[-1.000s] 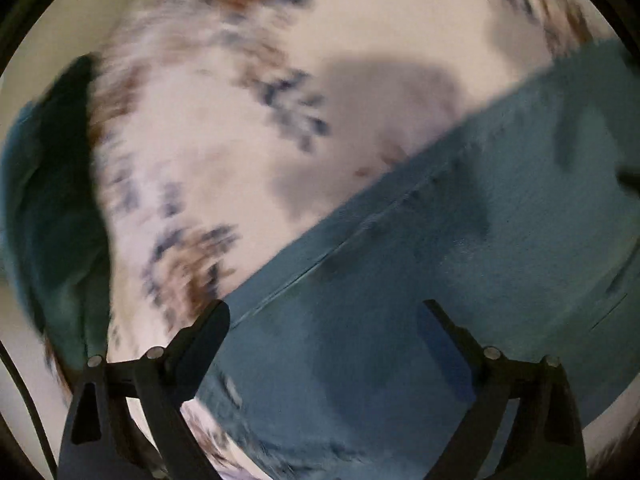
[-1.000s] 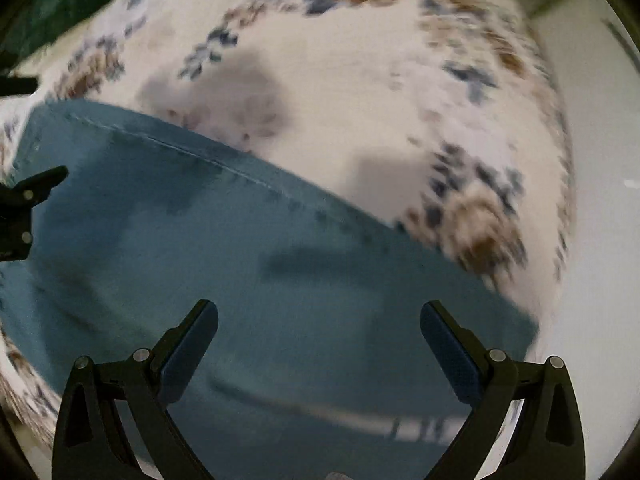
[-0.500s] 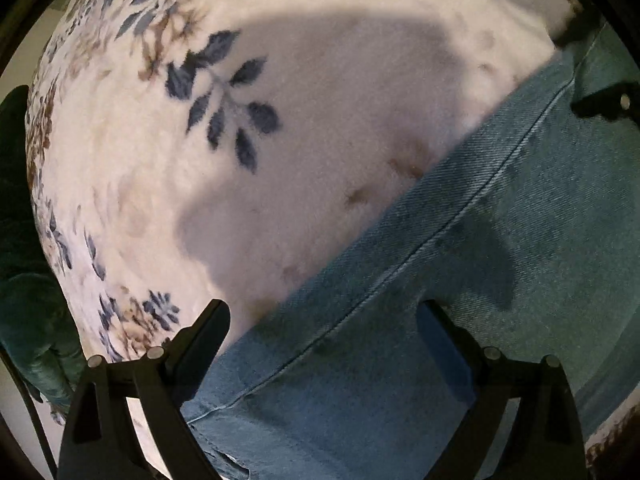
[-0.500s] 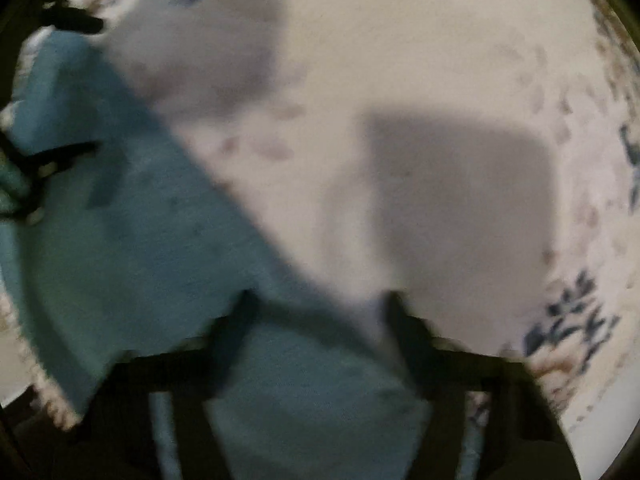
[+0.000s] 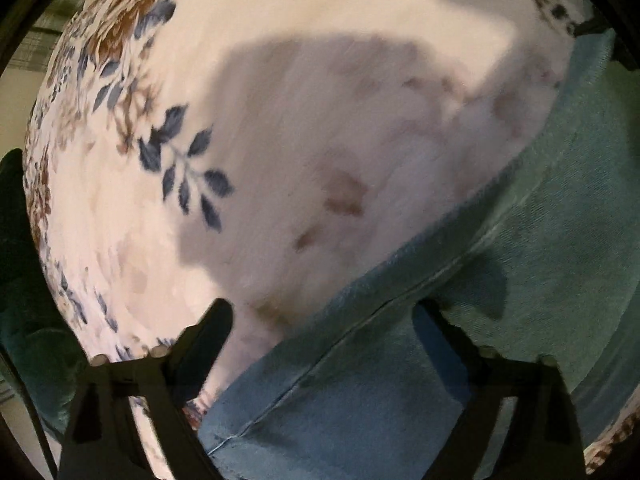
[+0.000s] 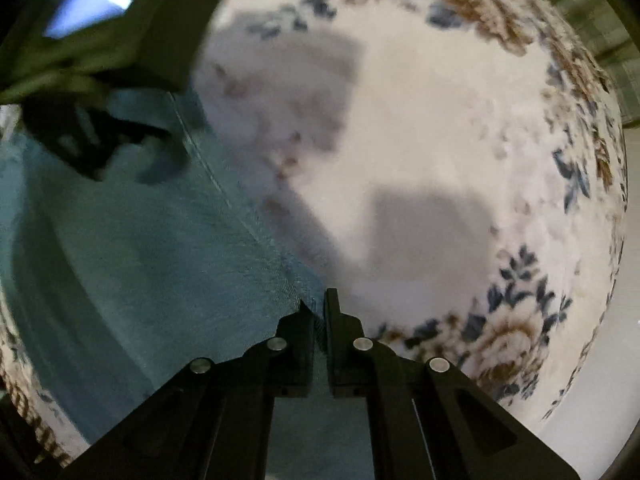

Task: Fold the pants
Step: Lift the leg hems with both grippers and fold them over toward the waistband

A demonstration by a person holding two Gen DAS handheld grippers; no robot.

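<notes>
Pinching the seamed edge of the jeans (image 6: 132,264), the right gripper (image 6: 319,312) has its 2 fingers nearly together; the left gripper (image 5: 320,332) hangs spread wide above the jeans on the floral blanket (image 5: 320,120).

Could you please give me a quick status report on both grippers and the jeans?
Right gripper shut on the jeans at their seamed edge. Left gripper open over the same edge, nothing gripped. Jeans flat on floral blanket. Nothing in the way.
</notes>
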